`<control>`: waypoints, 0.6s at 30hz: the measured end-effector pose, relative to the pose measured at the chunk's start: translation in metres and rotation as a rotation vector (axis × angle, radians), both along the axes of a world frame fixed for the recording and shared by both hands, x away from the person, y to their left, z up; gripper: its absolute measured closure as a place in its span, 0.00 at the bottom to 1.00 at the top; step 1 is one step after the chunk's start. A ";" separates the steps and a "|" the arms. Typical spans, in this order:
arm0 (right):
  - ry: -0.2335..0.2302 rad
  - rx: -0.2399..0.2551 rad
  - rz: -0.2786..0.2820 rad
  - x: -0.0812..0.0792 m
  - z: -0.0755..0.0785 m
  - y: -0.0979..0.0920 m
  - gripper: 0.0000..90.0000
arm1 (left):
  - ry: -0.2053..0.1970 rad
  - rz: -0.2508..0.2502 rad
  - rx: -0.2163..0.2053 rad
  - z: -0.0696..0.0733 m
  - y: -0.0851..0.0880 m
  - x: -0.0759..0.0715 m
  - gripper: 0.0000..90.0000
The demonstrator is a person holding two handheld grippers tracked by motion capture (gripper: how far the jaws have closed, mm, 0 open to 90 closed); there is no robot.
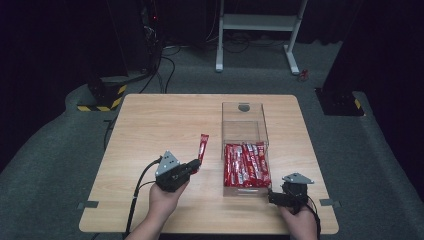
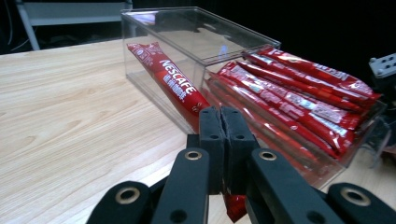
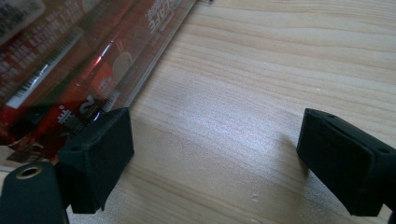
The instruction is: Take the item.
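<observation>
My left gripper [image 1: 196, 166] is clamped on one red coffee stick [image 1: 203, 146], beside the clear box [image 1: 243, 116]. My right gripper [image 3: 212, 158] rests on the table [image 1: 150, 130], jaws wide apart, at the box's near corner.

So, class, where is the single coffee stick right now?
In the high view, the coffee stick is pinched in the left hand-held gripper, just left of the clear box.

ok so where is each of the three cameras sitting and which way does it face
High view: fixed above the person's side, looking forward and down on the wooden table; both forearms, the left gripper and right gripper show.
Left gripper view: rides on the left gripper, looking along its shut jaws, which pinch a red sachet, toward the clear box.
Right gripper view: rides on the right gripper, low over the tabletop, its jaws apart, one by the box wall.
Shared: the clear box of red sachets shows in all three.
</observation>
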State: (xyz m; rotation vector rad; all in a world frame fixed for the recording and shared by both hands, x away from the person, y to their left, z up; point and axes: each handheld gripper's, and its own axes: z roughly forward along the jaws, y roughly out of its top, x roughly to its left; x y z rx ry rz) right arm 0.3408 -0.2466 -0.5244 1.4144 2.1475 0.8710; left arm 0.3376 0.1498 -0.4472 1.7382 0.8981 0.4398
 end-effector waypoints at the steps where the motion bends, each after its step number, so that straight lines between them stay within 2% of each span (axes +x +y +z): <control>1: 0.000 0.000 -0.001 0.000 0.000 0.000 0.12 | 0.003 0.003 0.001 0.000 0.001 0.001 0.98; 11: 0.002 0.002 -0.003 0.000 0.000 0.000 0.12 | 0.018 0.041 0.027 -0.008 0.010 0.013 0.98; 18: 0.002 0.002 -0.002 0.000 0.000 0.000 0.12 | 0.056 0.064 0.046 -0.019 0.014 0.025 0.98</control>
